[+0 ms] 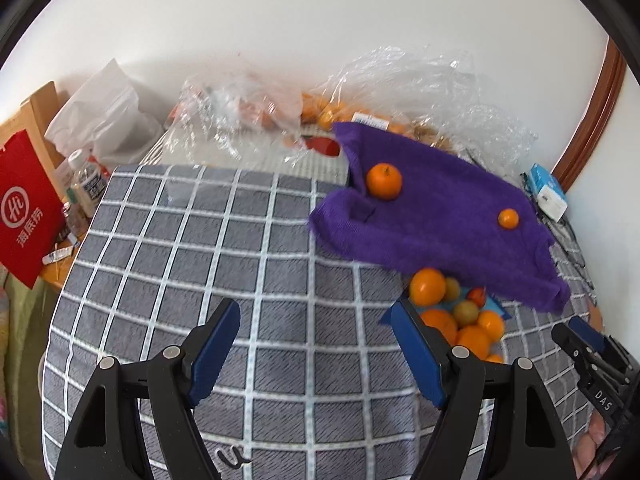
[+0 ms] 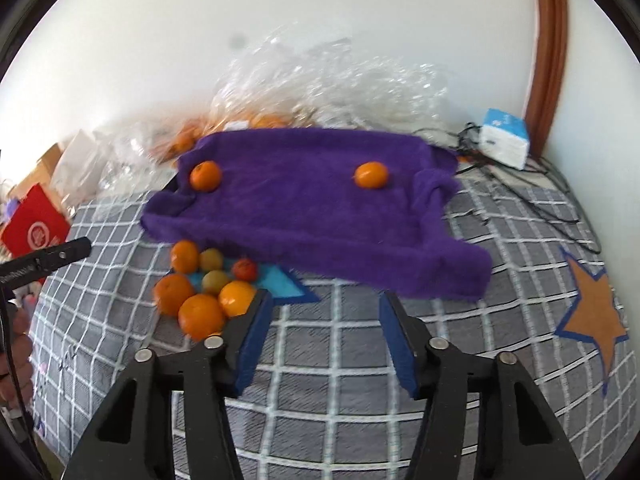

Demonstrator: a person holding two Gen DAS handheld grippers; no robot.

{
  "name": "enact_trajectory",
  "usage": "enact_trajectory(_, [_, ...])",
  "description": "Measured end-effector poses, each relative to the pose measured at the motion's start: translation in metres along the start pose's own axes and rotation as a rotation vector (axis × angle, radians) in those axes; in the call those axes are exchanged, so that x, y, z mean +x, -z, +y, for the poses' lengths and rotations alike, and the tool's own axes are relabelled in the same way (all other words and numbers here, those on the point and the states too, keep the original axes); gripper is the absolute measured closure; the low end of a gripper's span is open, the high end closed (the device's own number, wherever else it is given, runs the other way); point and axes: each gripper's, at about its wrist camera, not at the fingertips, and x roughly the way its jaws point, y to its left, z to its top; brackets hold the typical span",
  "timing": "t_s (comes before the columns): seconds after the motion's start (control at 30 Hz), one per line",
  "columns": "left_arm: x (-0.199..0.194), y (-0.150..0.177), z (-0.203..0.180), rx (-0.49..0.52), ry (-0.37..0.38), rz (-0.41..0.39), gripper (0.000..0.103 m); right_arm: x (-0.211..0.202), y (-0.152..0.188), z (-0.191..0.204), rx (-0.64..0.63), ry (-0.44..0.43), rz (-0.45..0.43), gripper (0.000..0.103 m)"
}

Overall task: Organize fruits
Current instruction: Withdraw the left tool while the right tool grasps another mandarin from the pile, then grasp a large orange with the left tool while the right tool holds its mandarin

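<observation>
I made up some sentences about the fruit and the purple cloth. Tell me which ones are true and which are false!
1. Two oranges sit on the purple cloth. True: one near its left side, one further right.
2. The right gripper is holding an orange. False: nothing is between its jaws.
3. A pile of fruit lies beside the cloth's near edge. True.
4. The bedcover is plain red. False: it is grey with white checks.
5. The left gripper is squeezing the cloth. False: its jaws are open over bare bedcover.
</observation>
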Motion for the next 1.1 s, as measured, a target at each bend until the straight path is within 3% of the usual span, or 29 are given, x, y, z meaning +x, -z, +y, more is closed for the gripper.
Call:
enact_trajectory(0.2, [0.013,0.031,0.012,0.010,-0.051,0.040,0.026,0.011,0.025,0.036,-0.085,-0.092,0.016,0.050])
enact_trajectory(0.4, [0.026,0.054,0.025,-0.040,-0.055,0.058,0.026,0.032,0.042,0.054,-0.116,-0.120,0.059,0.050])
enact_trajectory(0.53, [0.025,0.062,0.023,-0.043,-0.055,0.005,0.027,0.042,0.046,0.055,-0.106,-0.130,0.060,0.068])
enact_trajectory(0.8, [0.026,0.071,0.018,-0.011,-0.073,-0.035,0.027,0.042,0.051,0.051,-0.116,-0.095,0.045,0.072])
enact_trajectory(1.0, [0.026,0.072,0.017,0.002,-0.073,-0.028,0.025,0.027,0.049,0.017,-0.038,0.000,-0.006,0.072])
enact_trajectory(1.1, [0.027,0.072,0.014,0.016,-0.089,-0.022,0.025,0.029,0.047,-0.003,0.006,0.052,0.014,0.072])
